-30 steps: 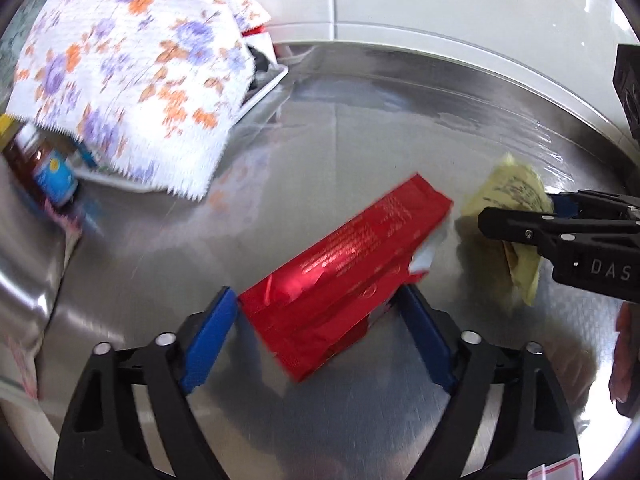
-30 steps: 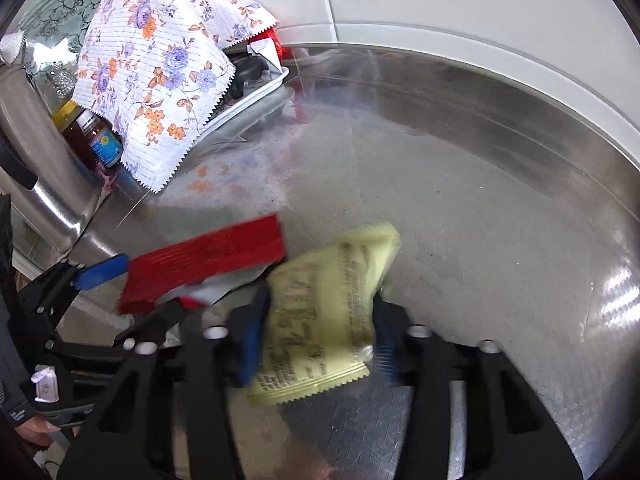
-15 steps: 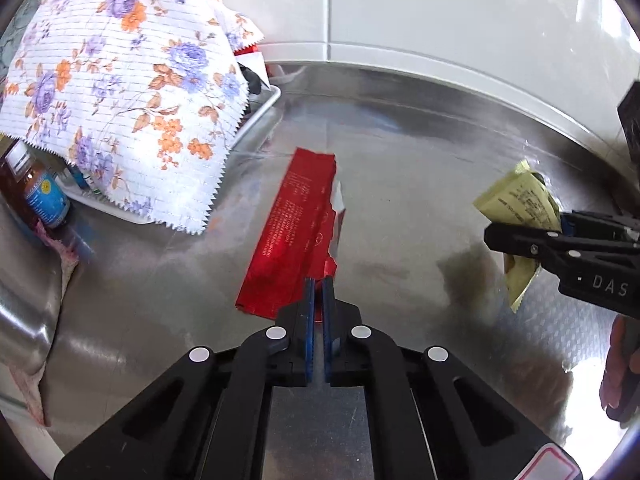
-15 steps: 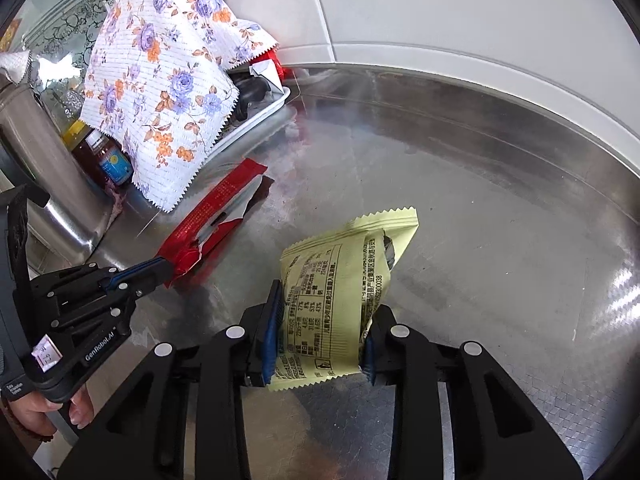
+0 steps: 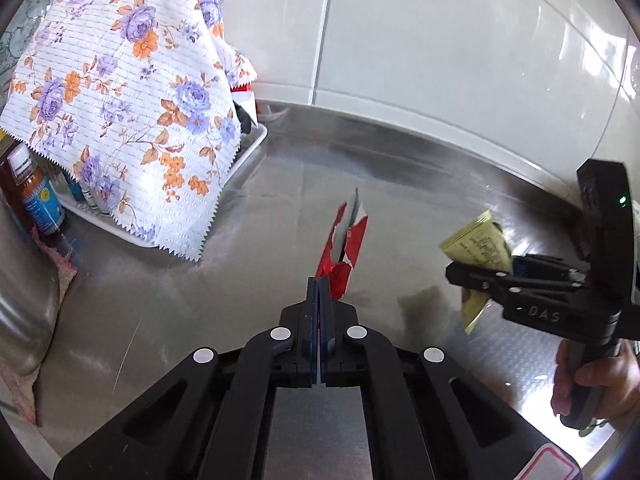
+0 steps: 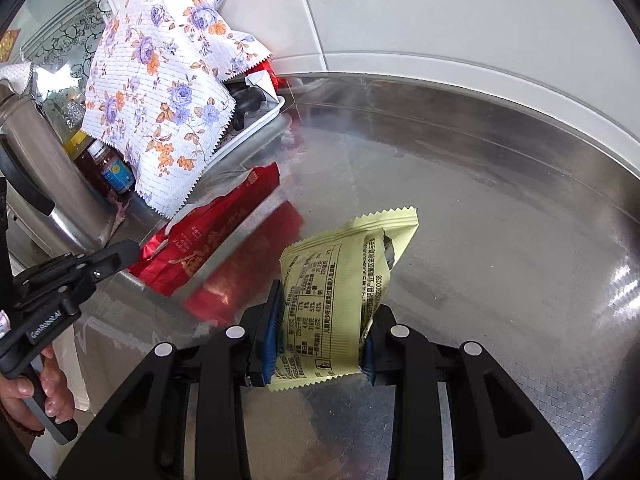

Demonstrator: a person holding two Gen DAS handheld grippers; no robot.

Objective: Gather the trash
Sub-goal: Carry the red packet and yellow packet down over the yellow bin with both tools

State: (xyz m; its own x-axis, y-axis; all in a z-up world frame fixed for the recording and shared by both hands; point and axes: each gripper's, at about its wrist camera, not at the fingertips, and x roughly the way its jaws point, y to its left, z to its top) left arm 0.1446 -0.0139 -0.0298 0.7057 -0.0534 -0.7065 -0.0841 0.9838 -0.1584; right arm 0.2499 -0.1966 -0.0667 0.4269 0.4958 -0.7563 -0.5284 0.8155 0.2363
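My left gripper point(image 5: 319, 292) is shut on a torn red wrapper point(image 5: 343, 244) and holds it edge-on above the steel counter point(image 5: 200, 280). The same wrapper point(image 6: 216, 240) and the left gripper point(image 6: 132, 250) show at the left of the right wrist view. My right gripper point(image 6: 320, 320) is shut on a pale yellow printed wrapper point(image 6: 344, 280), lifted off the counter. In the left wrist view the right gripper point(image 5: 460, 270) holds the yellow wrapper point(image 5: 478, 248) at the right.
A floral cloth point(image 5: 124, 104) drapes over a white tray point(image 5: 250, 152) of items at the back left. Small bottles point(image 5: 34, 196) and a steel kettle point(image 6: 44, 184) stand at the left. A white tiled wall point(image 5: 440, 40) runs behind the counter.
Both grippers closed on their wrappers and lifted them off the counter. The red wrapper has turned from flat to edge-on in the left view.
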